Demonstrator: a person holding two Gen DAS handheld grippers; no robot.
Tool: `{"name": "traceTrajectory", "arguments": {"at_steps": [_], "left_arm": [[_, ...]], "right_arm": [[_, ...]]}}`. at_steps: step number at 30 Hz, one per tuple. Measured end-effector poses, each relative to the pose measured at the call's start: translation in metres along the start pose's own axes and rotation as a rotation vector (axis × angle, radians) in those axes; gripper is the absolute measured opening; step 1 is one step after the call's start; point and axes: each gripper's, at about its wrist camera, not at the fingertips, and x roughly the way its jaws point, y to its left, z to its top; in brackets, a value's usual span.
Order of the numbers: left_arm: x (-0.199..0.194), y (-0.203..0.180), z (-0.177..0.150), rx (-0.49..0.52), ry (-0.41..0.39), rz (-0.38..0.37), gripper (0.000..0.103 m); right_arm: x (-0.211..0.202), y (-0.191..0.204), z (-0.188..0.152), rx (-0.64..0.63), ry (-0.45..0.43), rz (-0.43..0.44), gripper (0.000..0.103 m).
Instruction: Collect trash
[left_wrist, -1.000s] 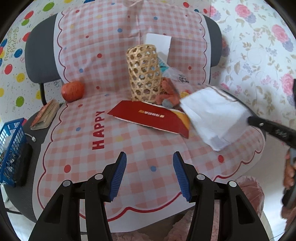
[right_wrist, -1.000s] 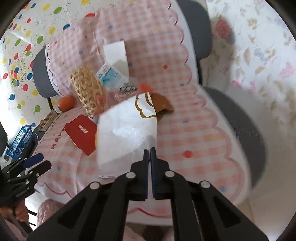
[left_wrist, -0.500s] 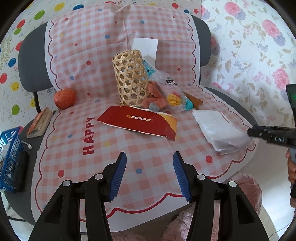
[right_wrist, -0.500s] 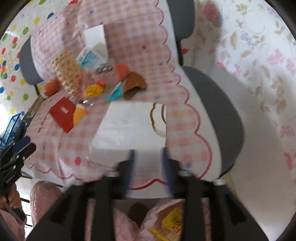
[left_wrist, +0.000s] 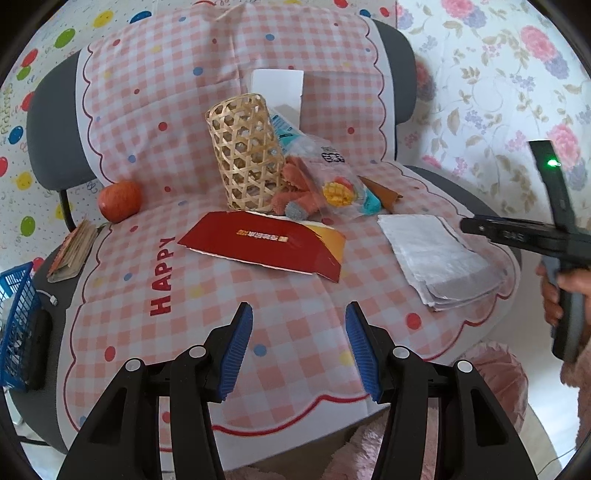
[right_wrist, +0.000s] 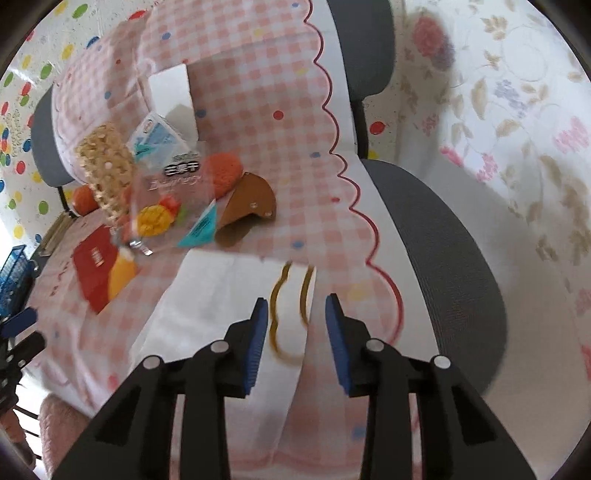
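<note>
Risk first: we judge the white bag (left_wrist: 439, 258) the awkward piece, since it lies flat on the checked cloth (left_wrist: 295, 310) near the chair seat's right edge, and a pinch aimed too low could catch the cloth with it and drag the whole pile. If the cloth shifts, the woven basket (left_wrist: 245, 155), standing upright on it, might tip. A shallow pinch could also slide off the thin, slack layers.

Our right gripper (right_wrist: 295, 325) hangs over the bag's gold-printed end; its jaws have just been closing a little but remain apart, and we see them pressing on nothing. Our left gripper (left_wrist: 297, 345) is released too, jaws apart above bare cloth, near the front edge.

As for the trash: the bag looks thin, crumpled and folded in layers. The red envelope (left_wrist: 262, 245) lies flat mid-seat, one end torn. A clear snack wrapper (left_wrist: 332, 184) is heaped against the basket, beside a brown scrap (left_wrist: 382, 192).
</note>
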Motion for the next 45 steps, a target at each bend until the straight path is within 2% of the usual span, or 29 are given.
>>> {"name": "traceTrajectory", "arguments": {"at_steps": [6,9,13,15,16,18,20,23,26,29,35,37,40,43,45], "left_arm": [[0.014,0.009,0.012,-0.002,0.005,0.035,0.054],[0.022,0.017,0.016,-0.010,0.013,0.056,0.054],[0.025,0.025,0.014,-0.030,0.020,0.057,0.054],[0.026,0.024,0.012,-0.030,0.025,0.058,0.054],[0.025,0.024,0.010,-0.030,0.027,0.059,0.054],[0.024,0.024,0.008,-0.033,0.031,0.055,0.054],[0.021,0.023,0.007,-0.031,0.029,0.057,0.054],[0.012,0.024,0.006,-0.026,0.011,0.067,0.054],[0.004,0.025,0.006,-0.030,-0.002,0.068,0.054],[0.000,0.024,0.003,-0.030,-0.006,0.062,0.054],[0.000,0.019,-0.007,-0.020,0.007,0.047,0.054],[-0.002,0.018,-0.008,-0.024,0.007,0.043,0.054],[-0.005,0.018,-0.008,-0.028,0.002,0.042,0.054],[-0.009,0.019,-0.008,-0.026,-0.006,0.044,0.054],[-0.010,0.021,-0.009,-0.023,-0.007,0.046,0.054]], "right_arm": [[0.040,-0.009,0.017,-0.003,0.037,-0.016,0.032],[0.041,-0.005,0.015,-0.050,0.039,-0.025,0.032],[0.033,0.008,0.002,-0.127,0.031,-0.012,0.018],[0.028,0.013,-0.006,-0.159,0.018,-0.009,0.015],[0.027,0.014,-0.007,-0.164,0.014,-0.009,0.010],[0.024,0.015,-0.005,-0.148,0.007,-0.009,0.007],[0.017,0.011,-0.001,-0.103,-0.035,-0.021,0.006],[-0.005,-0.008,0.011,0.020,-0.173,-0.080,0.006],[-0.026,-0.020,0.014,0.094,-0.265,-0.123,0.006],[-0.035,-0.014,0.000,0.043,-0.281,-0.173,0.006],[-0.055,0.001,-0.041,-0.052,-0.286,-0.121,0.006],[-0.066,0.005,-0.045,-0.052,-0.324,-0.158,0.006],[-0.072,0.005,-0.032,-0.001,-0.369,-0.206,0.006],[-0.069,-0.009,-0.013,0.107,-0.367,-0.129,0.005],[-0.076,-0.009,-0.006,0.132,-0.384,-0.086,0.004]]}}
